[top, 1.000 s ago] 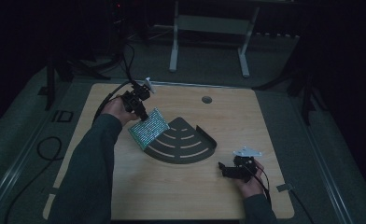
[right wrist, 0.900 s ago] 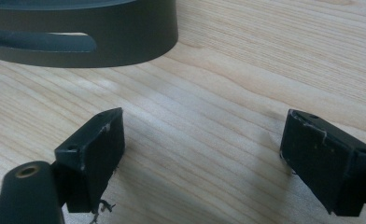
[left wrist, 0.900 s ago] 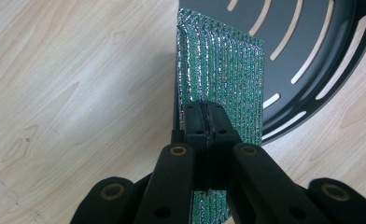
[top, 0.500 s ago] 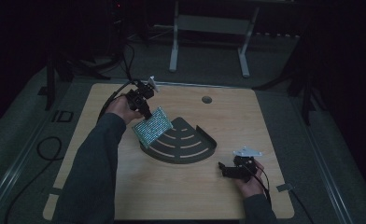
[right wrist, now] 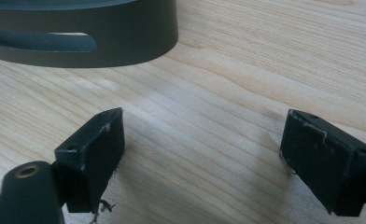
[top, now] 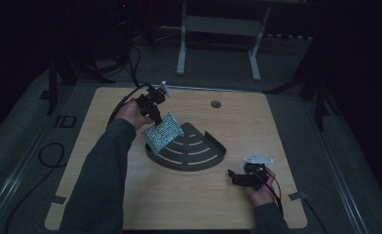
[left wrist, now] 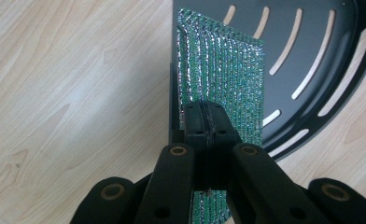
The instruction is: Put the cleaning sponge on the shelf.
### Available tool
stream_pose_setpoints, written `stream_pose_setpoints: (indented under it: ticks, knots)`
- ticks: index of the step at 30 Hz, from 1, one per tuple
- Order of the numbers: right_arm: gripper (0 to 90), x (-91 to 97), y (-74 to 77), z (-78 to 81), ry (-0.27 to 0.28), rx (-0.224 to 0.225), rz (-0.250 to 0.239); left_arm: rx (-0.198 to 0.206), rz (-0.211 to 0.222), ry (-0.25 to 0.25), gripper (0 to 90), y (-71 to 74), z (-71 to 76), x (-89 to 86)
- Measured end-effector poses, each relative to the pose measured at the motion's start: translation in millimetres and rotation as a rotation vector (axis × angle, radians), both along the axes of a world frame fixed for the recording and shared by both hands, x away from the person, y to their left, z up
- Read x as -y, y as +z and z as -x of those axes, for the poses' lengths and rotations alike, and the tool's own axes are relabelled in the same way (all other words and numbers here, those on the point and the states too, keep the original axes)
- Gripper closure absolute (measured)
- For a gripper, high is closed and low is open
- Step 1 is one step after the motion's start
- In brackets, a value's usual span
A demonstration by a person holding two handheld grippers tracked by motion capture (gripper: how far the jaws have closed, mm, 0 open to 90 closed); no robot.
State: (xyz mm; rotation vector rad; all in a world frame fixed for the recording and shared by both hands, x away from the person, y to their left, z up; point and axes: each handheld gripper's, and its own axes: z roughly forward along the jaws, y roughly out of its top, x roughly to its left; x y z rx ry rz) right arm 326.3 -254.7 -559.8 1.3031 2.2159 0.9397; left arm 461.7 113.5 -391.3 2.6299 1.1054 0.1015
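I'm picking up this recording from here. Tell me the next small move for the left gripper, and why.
Probably lower the glittery green pad onto the dark slotted tray and then open. The left gripper is shut on the pad's edge, holding it tilted above the tray's corner, not lying flat. The right gripper rests open on the wooden table, apart from the tray.

Both arms out, one claw clamped, one spread

The left claw [top: 156,113] sat far left on an outstretched sleeved arm, jaws pressed together and angled down; the right claw [top: 234,176] rested near right, low, jaws wide apart, pointing left.
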Motion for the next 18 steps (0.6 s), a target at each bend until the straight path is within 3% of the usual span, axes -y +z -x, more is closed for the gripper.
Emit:
stream_pose_setpoints:
  ticks: [18]
  knots:
    - [13.4, 0.1, 0.0, 0.0, 0.001, 0.000, 0.000, 0.032, -0.074, -0.012, 90.0, -17.1, -5.3, 14.8]
